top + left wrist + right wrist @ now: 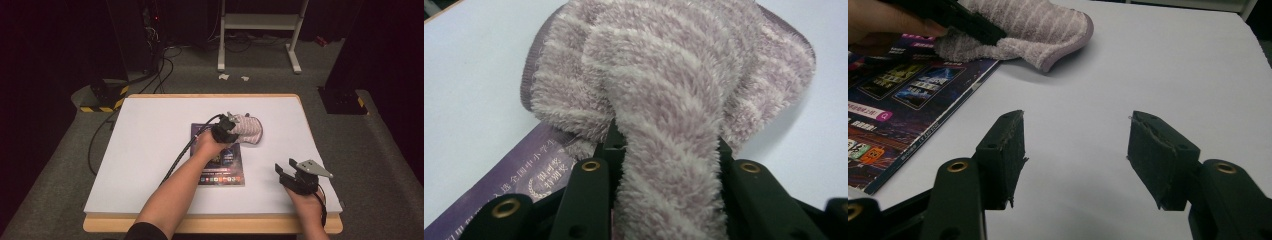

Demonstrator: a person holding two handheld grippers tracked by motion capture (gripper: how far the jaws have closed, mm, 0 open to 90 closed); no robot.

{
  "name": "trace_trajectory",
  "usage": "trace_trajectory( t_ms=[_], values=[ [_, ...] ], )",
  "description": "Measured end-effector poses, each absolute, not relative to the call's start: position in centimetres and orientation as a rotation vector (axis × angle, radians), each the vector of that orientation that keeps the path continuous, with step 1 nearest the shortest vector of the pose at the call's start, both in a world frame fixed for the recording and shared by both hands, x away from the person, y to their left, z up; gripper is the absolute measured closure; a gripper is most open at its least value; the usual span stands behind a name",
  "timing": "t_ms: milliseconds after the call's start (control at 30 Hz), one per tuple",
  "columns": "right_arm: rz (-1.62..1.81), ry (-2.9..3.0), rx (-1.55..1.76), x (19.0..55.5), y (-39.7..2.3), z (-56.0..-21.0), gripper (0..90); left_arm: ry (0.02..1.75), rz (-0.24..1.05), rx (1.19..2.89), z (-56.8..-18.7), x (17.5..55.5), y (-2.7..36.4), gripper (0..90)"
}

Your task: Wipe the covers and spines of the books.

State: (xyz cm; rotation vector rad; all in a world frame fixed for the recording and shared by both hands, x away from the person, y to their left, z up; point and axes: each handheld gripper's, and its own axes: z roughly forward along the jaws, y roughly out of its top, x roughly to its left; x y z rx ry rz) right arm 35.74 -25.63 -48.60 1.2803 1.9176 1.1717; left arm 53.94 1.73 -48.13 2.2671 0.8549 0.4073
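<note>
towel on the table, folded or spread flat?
Folded. The striped towel lies doubled in layers, one end pinched up between the jaws of the left gripper; it partly overlaps the purple booklet.

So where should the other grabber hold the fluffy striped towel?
Probably the towel's rounded free end, on the bare table away from the magazine. The left gripper already pinches a bunched fold on the magazine side. The right gripper, jaws open and empty, could come in low from its own side and pinch that thick hemmed edge.
</note>
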Motion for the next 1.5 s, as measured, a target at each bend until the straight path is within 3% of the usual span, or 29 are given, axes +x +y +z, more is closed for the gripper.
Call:
trace_trajectory(
  t_ms=[167,533,700,1500],
  values=[
    [1.17,1.921,1.282,35.7,-25.4,-48.7,39.8,0.883,0.449,2.278,-48.1,54.4,4.1,65.9],
    [1.154,1.935,1.279,35.8,-25.1,-48.8,39.8,1.111,0.535,2.19,-48.0,55.6,13.7,66.0],
    [1.155,1.942,1.278,35.8,-24.9,-48.9,39.9,1.148,0.559,2.188,-47.8,55.9,15.4,66.1],
    [1.191,1.935,1.29,35.7,-25.0,-48.8,39.8,1.005,0.467,2.229,-48.1,57.1,5.7,66.3]
  ],
)
